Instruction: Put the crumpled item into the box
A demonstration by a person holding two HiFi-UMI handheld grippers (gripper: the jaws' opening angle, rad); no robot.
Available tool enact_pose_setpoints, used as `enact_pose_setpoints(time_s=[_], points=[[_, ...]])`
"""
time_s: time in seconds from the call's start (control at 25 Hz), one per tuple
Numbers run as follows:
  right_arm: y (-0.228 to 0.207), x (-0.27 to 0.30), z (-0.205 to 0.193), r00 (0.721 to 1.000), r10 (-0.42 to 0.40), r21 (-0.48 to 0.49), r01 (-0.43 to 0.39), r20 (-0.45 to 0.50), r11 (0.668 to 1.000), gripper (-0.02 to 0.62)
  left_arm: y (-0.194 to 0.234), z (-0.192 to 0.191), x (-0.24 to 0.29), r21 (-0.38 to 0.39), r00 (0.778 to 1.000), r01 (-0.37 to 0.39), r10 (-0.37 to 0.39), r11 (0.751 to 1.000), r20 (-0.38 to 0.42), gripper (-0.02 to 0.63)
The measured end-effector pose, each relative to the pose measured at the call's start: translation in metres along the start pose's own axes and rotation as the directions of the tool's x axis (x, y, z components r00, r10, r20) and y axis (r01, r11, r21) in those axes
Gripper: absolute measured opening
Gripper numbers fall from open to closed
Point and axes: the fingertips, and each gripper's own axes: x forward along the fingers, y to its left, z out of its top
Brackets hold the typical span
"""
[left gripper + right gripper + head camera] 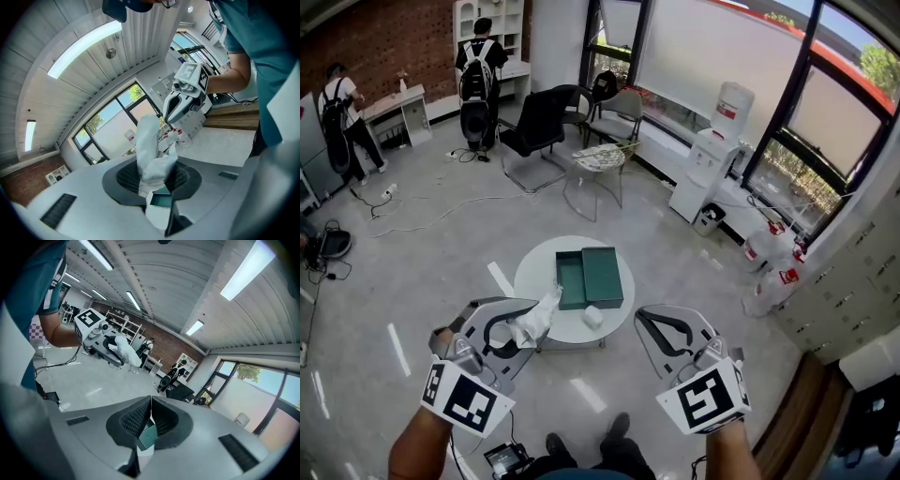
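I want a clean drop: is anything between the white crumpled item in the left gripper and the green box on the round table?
Nothing visible blocks it. The white crumpled item, clamped in the left gripper, faces the open dark green box across bare white tabletop; a small white lump lies aside, at the box's front edge.

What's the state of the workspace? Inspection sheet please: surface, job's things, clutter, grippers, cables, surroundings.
Surface: round table, white, on a grey floor.
Job's things: green box on the table, open, halves side by side, open half looks empty; crumpled white item in the left gripper, short of the box.
Clutter: white wad on the table at the box's near edge.
Grippers: left gripper shut on the crumpled white item; right gripper shut, empty.
Cables: white cable loose on the floor, far left.
Surroundings: chairs, water dispenser, two people at the back wall.
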Motion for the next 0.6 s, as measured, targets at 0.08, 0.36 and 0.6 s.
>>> enact_pose_setpoints(time_s=[0.08,0.36,0.6], points=[[-0.007,0.016,-0.001,1.0,0.02,-0.007,-0.02,0.013,1.0,0.038,0.007,-0.01,0.006,-0.007,1.0,-0.014,0.014,1.0,-0.021,0.117],[-0.042,0.072,-0.001,0.988,0.123,-0.034,-0.12,0.089,0.992,0.038,0.038,-0.032,0.035,-0.036,0.99,-0.081,0.076,0.996,-0.12,0.117],[-0.083,0.12,-0.019,0.97,0.2,-0.061,-0.193,0.136,0.979,0.038,0.062,-0.053,0.083,-0.058,0.974,-0.138,0.124,0.989,-0.191,0.117]])
